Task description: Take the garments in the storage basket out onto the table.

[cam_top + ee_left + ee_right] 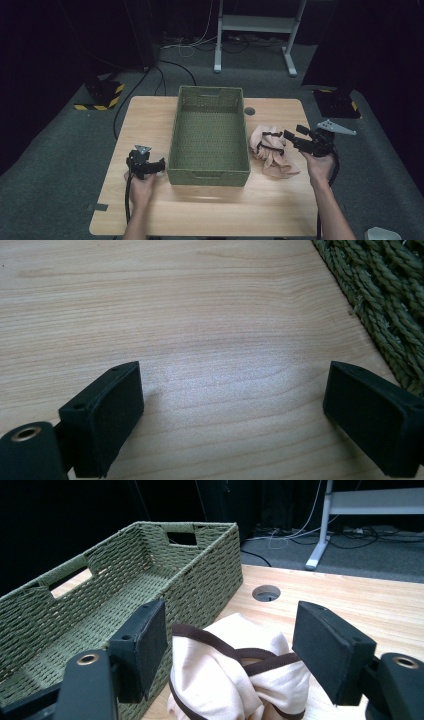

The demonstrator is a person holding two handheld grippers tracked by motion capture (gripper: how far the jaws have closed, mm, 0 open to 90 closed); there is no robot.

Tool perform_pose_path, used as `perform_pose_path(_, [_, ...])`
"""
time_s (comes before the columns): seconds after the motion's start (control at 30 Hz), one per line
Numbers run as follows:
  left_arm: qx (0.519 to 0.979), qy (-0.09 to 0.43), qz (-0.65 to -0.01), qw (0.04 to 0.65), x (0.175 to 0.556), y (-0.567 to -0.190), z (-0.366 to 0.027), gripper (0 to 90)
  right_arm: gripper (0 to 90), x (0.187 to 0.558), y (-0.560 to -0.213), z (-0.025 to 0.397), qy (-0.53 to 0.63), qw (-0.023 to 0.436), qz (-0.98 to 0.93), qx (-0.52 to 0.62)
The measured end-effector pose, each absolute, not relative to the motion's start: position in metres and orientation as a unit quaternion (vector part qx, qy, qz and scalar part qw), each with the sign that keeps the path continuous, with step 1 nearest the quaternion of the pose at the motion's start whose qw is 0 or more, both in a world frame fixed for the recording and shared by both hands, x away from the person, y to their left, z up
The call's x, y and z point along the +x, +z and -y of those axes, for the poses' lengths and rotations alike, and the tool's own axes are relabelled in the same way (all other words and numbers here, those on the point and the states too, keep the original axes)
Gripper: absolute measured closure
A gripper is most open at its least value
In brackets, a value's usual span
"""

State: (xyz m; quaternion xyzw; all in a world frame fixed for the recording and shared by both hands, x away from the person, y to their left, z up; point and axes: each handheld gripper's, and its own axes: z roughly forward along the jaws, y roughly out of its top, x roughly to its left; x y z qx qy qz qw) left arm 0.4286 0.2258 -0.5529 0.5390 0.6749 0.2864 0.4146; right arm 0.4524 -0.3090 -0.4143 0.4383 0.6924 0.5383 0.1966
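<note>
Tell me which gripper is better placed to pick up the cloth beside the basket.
The right gripper. Its open jaws already flank the beige cloth, which lies right of the green basket. The left gripper, also open, faces bare table on the basket's far side.

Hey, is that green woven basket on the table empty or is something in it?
Empty. The basket shows only bare woven floor; the beige cloth lies outside, on the table beside it.

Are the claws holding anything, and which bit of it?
Nothing is held. The right claw is open, its jaws either side of the cloth without pinching it. The left claw is open above the bare table.
</note>
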Motion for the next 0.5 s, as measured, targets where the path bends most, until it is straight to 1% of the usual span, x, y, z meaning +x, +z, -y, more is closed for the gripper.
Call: perform_pose_path(0.5, [0.539,0.286,-0.675,0.415,0.4286,-0.5529,-0.2258,9.2,29.4,0.4523,-0.4224,0.3113,0.528,0.2,-0.693,0.449])
